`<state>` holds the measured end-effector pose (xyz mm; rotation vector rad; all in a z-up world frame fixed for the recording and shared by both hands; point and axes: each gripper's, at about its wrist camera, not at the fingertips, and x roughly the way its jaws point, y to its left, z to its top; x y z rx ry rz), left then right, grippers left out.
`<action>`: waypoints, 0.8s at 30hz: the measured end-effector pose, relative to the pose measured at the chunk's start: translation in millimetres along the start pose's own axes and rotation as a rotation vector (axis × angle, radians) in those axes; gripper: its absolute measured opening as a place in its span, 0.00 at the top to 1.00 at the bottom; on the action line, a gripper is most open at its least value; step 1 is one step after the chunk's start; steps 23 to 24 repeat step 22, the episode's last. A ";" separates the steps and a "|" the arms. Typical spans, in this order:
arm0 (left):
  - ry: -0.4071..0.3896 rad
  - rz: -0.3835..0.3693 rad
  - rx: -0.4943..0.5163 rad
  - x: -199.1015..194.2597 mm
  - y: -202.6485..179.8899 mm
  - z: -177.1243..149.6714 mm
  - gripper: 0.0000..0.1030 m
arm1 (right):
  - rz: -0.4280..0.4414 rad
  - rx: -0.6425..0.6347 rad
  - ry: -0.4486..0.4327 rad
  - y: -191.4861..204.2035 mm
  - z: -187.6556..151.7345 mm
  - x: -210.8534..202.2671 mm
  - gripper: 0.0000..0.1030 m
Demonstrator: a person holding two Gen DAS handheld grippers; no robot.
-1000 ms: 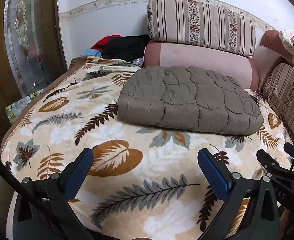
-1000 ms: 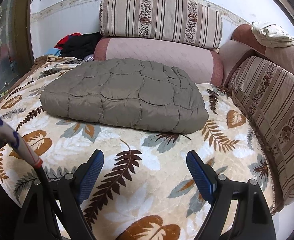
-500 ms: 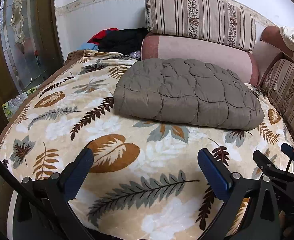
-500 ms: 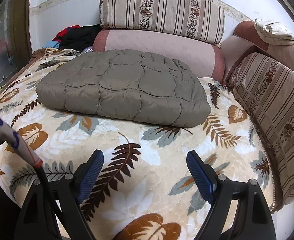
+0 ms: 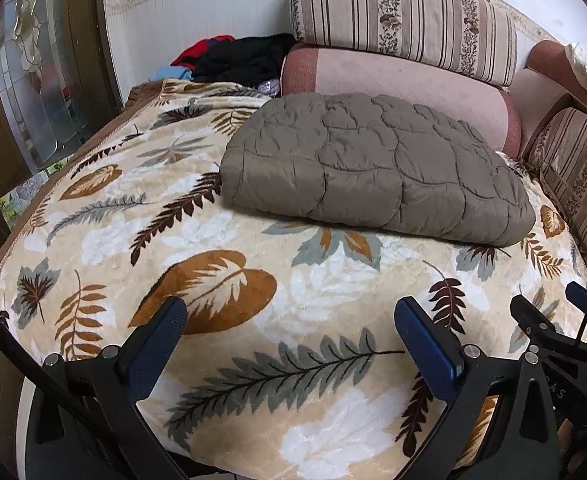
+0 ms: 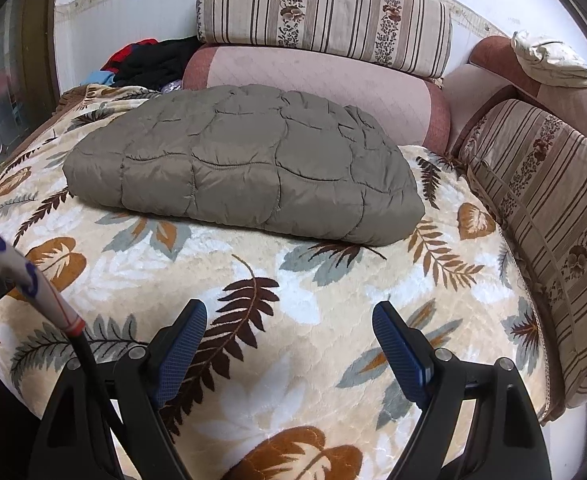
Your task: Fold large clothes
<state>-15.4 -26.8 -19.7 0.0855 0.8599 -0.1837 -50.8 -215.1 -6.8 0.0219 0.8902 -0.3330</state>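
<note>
A grey-brown quilted jacket [image 5: 373, 168] lies folded into a thick rectangle on the leaf-patterned blanket [image 5: 229, 248], toward the back; it also shows in the right wrist view [image 6: 245, 164]. My left gripper [image 5: 289, 320] is open and empty, held over the blanket's front part, well short of the jacket. My right gripper [image 6: 289, 324] is open and empty too, over the blanket's front edge, apart from the jacket. The right gripper's black frame [image 5: 553, 340] shows at the lower right of the left wrist view.
Striped cushions [image 6: 325, 12] and a pink bolster [image 6: 317, 84] line the back wall; another striped cushion [image 6: 549, 200] runs along the right side. A pile of dark and red clothes [image 5: 237, 60] sits at the back left. A glass door [image 5: 25, 80] stands at the left.
Both views have tilted slightly downward and drawn back a little; the jacket sits lower in frame. The jacket itself has not moved and both grippers stay open.
</note>
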 end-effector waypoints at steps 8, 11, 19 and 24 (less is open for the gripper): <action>0.029 0.017 -0.005 12.4 2.7 -1.8 0.00 | 0.030 -0.003 0.001 3.6 -0.9 4.3 0.14; 0.042 0.016 -0.008 17.2 3.3 -2.7 0.00 | 0.024 -0.006 0.004 4.5 -0.9 7.0 0.14; 0.078 0.014 -0.024 30.9 8.6 -3.5 0.00 | 0.031 -0.003 0.034 5.5 -2.0 17.3 0.14; 0.082 0.026 -0.019 33.8 9.5 -3.9 0.00 | 0.031 -0.011 0.044 7.6 -3.3 20.7 0.14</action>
